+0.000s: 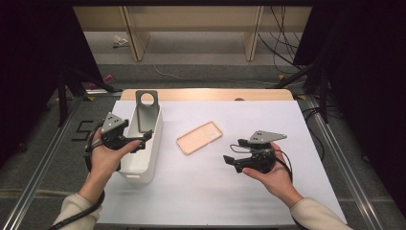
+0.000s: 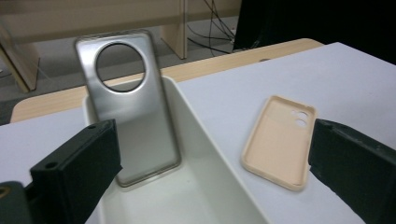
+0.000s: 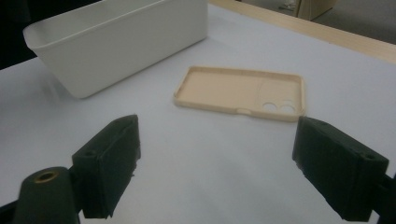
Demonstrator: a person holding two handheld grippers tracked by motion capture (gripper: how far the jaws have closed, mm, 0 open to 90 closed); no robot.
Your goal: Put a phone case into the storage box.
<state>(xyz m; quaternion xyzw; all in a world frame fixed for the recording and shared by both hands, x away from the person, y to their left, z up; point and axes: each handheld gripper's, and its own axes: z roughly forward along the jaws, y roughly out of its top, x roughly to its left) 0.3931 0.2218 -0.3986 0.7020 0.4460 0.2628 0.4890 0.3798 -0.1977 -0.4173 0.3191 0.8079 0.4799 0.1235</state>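
The grey phone case [image 1: 145, 111] stands leaning against the far end wall of the white bin [image 1: 149, 160], its round camera hole poking above the rim — that one looks sorted. The left gripper [image 1: 142, 140] hangs at the bin's near half with its jaws spread wide and nothing between them, so I judge the drop-off of the grey case is finished and the hand is free. The peach phone case [image 1: 199, 137] lies flat, hollow side up, on the white surface [image 1: 210, 191] just right of the bin, apart from it. The right gripper [image 1: 233, 158] sits low near that case, jaws wide and empty, pointed toward it. The next move, as I read it, is picking the peach case — it calls for getting one jaw under or over a thin raised edge, then carrying it across into the bin.
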